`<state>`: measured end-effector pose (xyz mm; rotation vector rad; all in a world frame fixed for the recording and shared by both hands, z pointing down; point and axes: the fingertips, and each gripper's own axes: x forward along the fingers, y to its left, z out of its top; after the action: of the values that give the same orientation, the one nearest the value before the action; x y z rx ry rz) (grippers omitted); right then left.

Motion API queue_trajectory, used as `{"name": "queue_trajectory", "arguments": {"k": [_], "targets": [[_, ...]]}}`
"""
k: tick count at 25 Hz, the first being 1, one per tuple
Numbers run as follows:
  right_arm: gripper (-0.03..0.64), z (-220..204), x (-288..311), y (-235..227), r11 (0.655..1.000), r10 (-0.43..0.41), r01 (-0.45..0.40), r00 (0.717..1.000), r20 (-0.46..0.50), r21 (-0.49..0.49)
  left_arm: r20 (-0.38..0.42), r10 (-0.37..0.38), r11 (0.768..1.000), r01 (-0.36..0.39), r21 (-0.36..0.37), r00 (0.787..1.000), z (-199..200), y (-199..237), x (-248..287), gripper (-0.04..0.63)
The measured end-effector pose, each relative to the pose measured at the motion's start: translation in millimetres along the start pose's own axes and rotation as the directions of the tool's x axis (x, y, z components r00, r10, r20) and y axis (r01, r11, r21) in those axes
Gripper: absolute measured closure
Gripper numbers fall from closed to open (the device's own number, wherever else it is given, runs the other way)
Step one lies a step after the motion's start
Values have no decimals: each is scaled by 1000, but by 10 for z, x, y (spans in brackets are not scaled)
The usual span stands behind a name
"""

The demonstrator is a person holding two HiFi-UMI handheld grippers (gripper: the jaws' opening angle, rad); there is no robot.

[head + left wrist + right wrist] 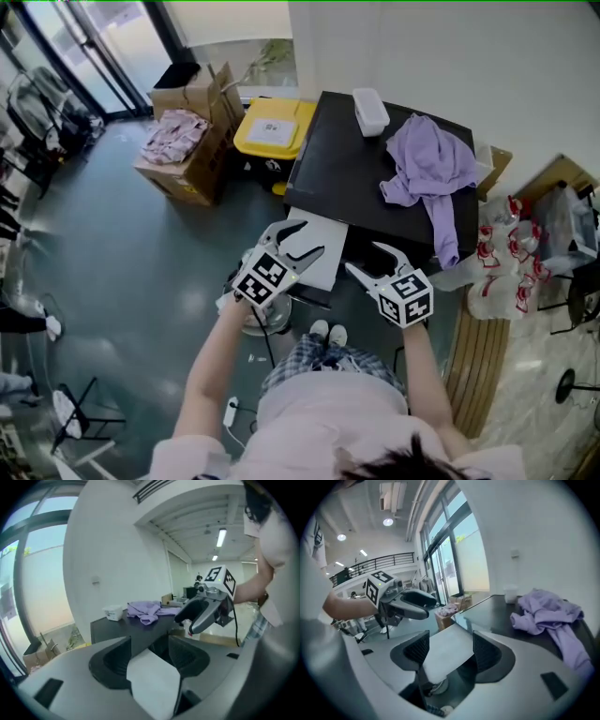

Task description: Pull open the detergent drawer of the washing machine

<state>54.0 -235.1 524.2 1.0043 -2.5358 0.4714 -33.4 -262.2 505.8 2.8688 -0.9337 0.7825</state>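
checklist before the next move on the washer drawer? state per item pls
1. Left tool open, nothing gripped: ok.
2. Right tool open, nothing gripped: ok.
3. White panel juts from the washing machine front; whether it is the drawer, fully out: cannot tell.
4. Purple garment lies on the machine top, away from the panel: ok.
5. Nothing between either tool and the panel: ok.
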Motion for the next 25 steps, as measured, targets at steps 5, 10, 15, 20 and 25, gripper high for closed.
{"name": "queue_trajectory", "arguments": {"k": [5, 10, 15, 20, 25], "targets": [[359, 471, -571, -687, 963, -268, 259, 937, 226, 68, 135, 153, 980, -132, -150, 979, 503, 396, 117, 368], [483, 640, -1140, -1073, 892, -450, 430, 822, 350, 137, 202, 259, 939, -196, -284, 945, 735, 585, 138, 454], [557, 580, -1481, -1271, 830, -555, 527, 740, 381, 184, 233, 308, 925, -234, -299, 922, 796, 587, 184, 530], [598, 508, -1663, -1355, 791, -606, 577, 693, 391, 205, 262, 318, 930, -246, -272, 911, 806, 478, 231, 567], [601, 536, -1740, -1406, 764, -632, 618, 661, 404, 184, 262, 318, 931, -248, -268, 911, 800, 452, 287, 569]]}}
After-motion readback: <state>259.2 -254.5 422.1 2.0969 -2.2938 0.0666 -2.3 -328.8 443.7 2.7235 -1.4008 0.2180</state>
